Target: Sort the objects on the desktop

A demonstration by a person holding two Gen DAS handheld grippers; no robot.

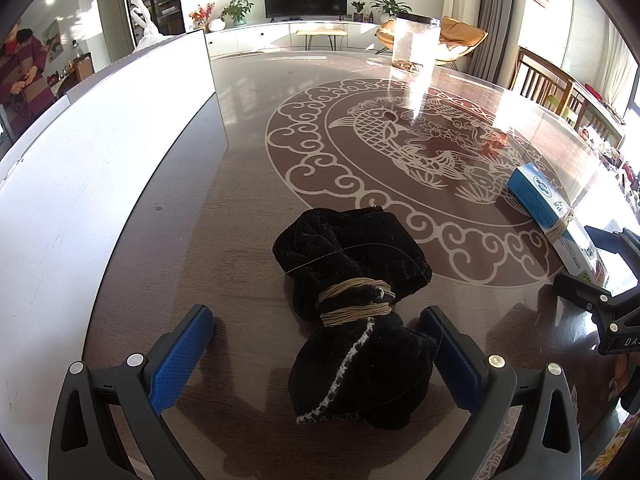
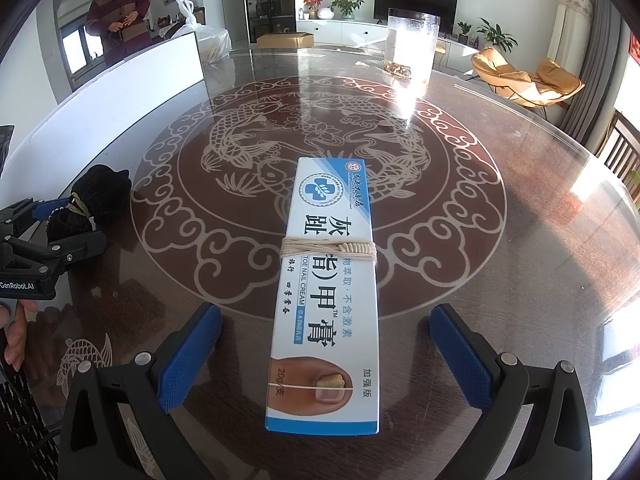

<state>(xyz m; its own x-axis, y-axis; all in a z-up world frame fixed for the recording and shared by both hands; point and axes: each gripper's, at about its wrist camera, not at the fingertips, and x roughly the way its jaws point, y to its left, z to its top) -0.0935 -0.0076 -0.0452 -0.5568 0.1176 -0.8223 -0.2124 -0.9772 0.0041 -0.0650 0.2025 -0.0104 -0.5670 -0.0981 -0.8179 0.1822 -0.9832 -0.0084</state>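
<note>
the black cloth bundle, tied with twine, lies on the table between the wide-spread fingers of the left gripper, untouched. right of the bundle, the cream box lies between the right gripper, also wide. a white board walls the bundle's left; a clear jar stands far beyond, with bare tabletop between.

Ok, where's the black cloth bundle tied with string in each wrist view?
Left wrist: black cloth bundle lies low in the centre, between the open left gripper fingers.
Right wrist: the same bundle sits at the far left edge, beside the left gripper.
Shared landmark: the clear jar at the table's far side.
</note>
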